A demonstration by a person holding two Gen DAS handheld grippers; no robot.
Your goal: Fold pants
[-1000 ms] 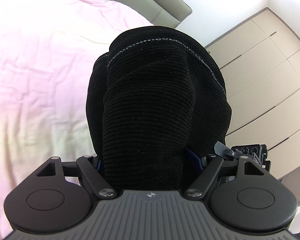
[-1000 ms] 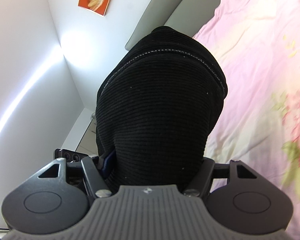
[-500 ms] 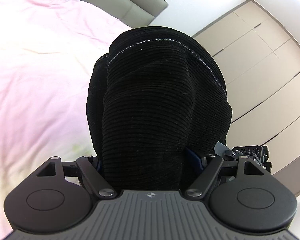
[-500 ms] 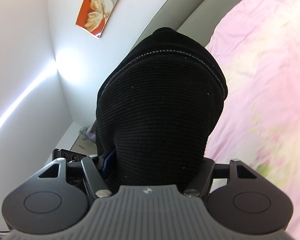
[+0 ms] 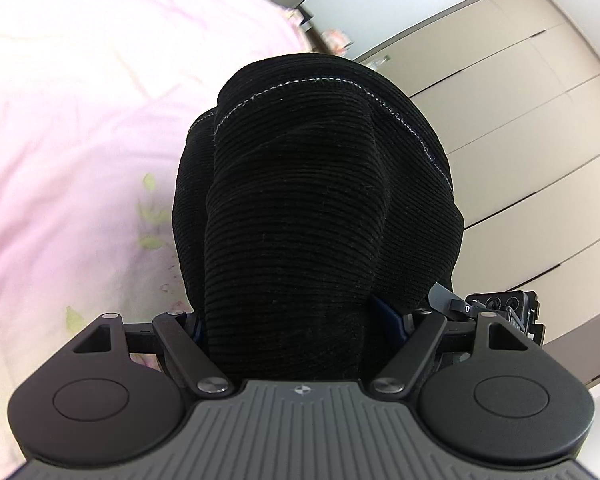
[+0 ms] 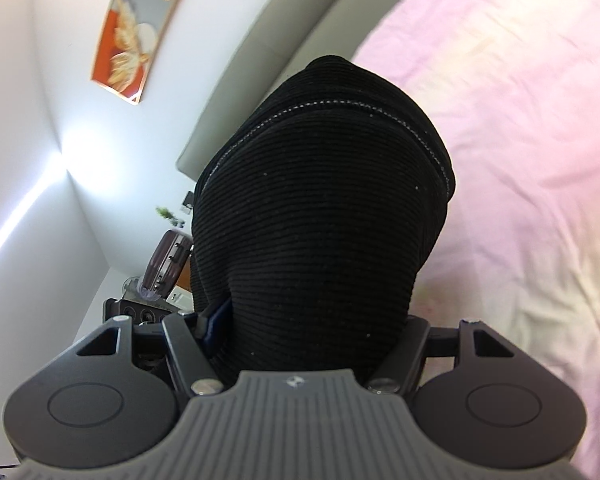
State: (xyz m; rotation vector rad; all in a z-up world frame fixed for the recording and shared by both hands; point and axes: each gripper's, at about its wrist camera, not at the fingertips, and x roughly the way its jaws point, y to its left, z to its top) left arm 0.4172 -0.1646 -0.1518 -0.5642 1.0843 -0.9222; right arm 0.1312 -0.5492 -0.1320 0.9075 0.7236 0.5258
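Black ribbed pants [image 5: 312, 200] with a pale stitched hem bunch up in front of the left wrist camera and hide the fingers. My left gripper [image 5: 296, 320] is shut on this fabric. The right wrist view shows the same: the pants [image 6: 320, 220] drape over my right gripper [image 6: 308, 332], which is shut on them. Both fingertips are hidden under the cloth. The pink bed sheet [image 5: 68, 128] lies below and to the left in the left view, and to the right in the right view [image 6: 532, 152].
A beige wardrobe [image 5: 520, 128] fills the right of the left view. A grey headboard [image 6: 268, 60], a white wall with an orange picture [image 6: 136, 40], and a bedside stand with small items [image 6: 168, 264] show in the right view.
Both grippers have swung with the pants still held. The left view now shows more wardrobe and floral sheet print. The right view now shows more wall, picture and bedside items.
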